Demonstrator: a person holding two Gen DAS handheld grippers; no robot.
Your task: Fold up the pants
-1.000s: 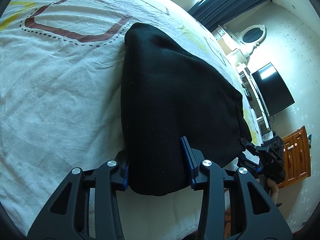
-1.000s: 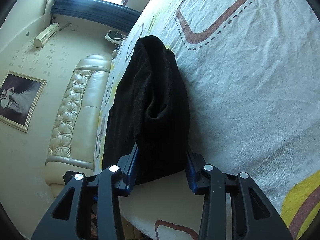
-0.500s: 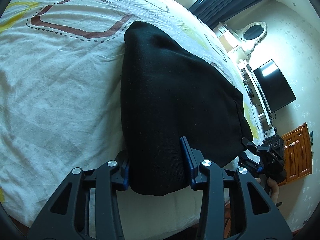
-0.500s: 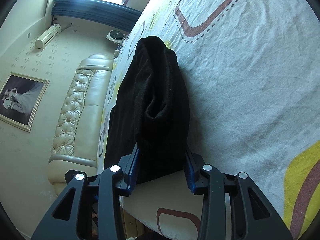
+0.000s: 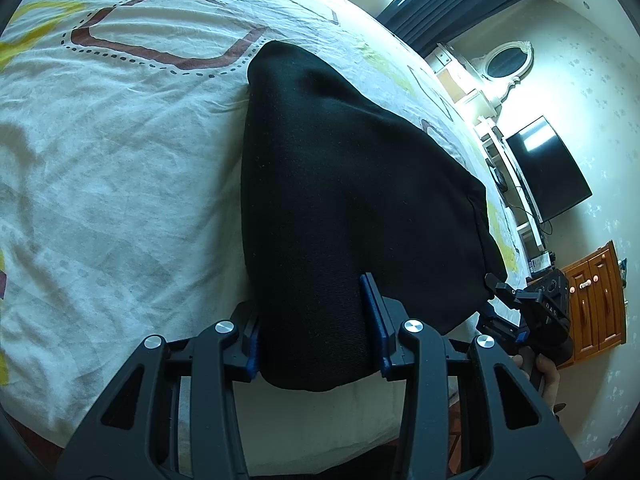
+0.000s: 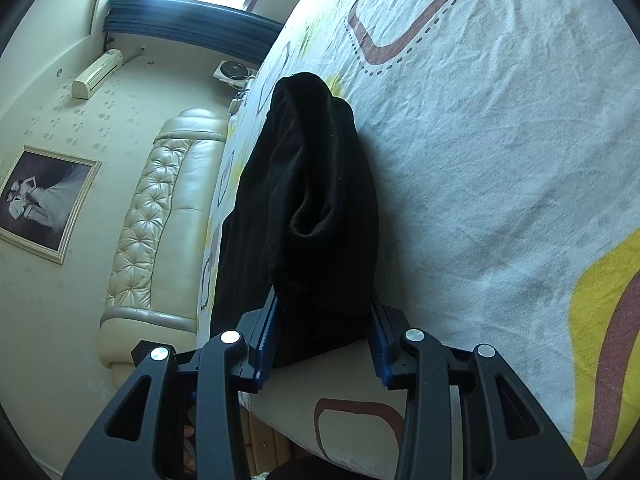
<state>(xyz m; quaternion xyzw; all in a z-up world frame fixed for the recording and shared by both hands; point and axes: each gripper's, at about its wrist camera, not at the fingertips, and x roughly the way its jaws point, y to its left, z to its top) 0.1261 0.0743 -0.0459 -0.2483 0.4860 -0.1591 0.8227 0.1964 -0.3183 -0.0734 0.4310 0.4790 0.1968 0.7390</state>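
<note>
Pants (image 5: 344,200), unlabelled; gripper (image 5: 554,308) marked "DAS"

Across the last 1 second the patterned white bedsheet (image 5: 120,168) slides slightly downward in the left wrist view and more of its yellow band (image 6: 592,320) enters the right wrist view, while the raised black fabric pants (image 5: 340,200) sag a little lower between both grippers.
</note>
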